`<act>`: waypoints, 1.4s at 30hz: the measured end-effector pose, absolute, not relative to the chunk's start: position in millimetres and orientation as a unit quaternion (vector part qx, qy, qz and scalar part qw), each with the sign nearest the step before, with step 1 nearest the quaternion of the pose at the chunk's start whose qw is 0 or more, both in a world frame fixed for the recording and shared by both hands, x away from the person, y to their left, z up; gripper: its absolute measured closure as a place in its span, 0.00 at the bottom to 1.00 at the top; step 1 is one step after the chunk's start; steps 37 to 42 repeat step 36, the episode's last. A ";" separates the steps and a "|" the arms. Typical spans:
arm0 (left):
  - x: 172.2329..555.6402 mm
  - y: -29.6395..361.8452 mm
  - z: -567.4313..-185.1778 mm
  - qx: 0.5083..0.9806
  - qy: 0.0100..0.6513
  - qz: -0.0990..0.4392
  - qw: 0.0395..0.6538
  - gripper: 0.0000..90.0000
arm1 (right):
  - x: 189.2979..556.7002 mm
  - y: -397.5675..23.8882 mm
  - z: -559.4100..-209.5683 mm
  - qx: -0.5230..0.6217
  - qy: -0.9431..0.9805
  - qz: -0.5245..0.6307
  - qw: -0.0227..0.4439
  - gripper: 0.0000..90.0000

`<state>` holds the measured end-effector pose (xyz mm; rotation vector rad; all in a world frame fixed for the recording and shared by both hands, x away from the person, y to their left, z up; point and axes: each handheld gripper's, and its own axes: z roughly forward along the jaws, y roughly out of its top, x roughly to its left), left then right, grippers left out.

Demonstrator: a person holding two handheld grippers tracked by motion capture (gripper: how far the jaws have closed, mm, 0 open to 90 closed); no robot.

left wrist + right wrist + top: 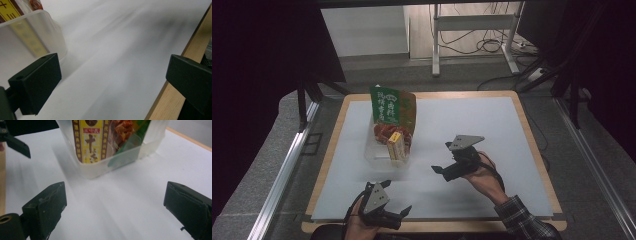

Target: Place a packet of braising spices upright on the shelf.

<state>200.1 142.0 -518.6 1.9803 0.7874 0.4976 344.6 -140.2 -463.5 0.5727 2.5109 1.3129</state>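
Note:
A clear plastic container (379,159) stands left of centre on the white mat. In it stand a green snack bag (388,106) and a yellow box (395,146) upright. My right gripper (440,156) lies to its right, pointing at it, jaws open and empty. In the right gripper view the container (95,171) with the yellow box (91,140) and the bag (122,130) is just ahead of my right gripper (115,207). My left gripper (398,196) rests near the front edge, open and empty. In the left gripper view my left gripper (112,82) has the container's corner (32,37) at the upper left.
The white mat (472,125) lies on a wooden table whose edge (175,82) runs beside the left gripper's right jaw. Beyond the table are a metal frame's legs (436,45) and cables (492,45) on the floor. Dark curtains hang on both sides.

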 end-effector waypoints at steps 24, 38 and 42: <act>202.3 141.7 -521.5 0.810 0.327 0.195 0.446 0.00 | 314.6 -231.6 -480.4 0.267 0.849 0.429 0.154 0.03; 203.3 141.1 -522.7 0.814 0.329 0.192 0.438 0.00 | 306.8 -253.3 -496.8 0.297 0.851 0.408 0.145 0.03; 203.3 141.1 -522.7 0.814 0.329 0.192 0.438 0.00 | 306.8 -253.3 -496.8 0.297 0.851 0.408 0.145 0.03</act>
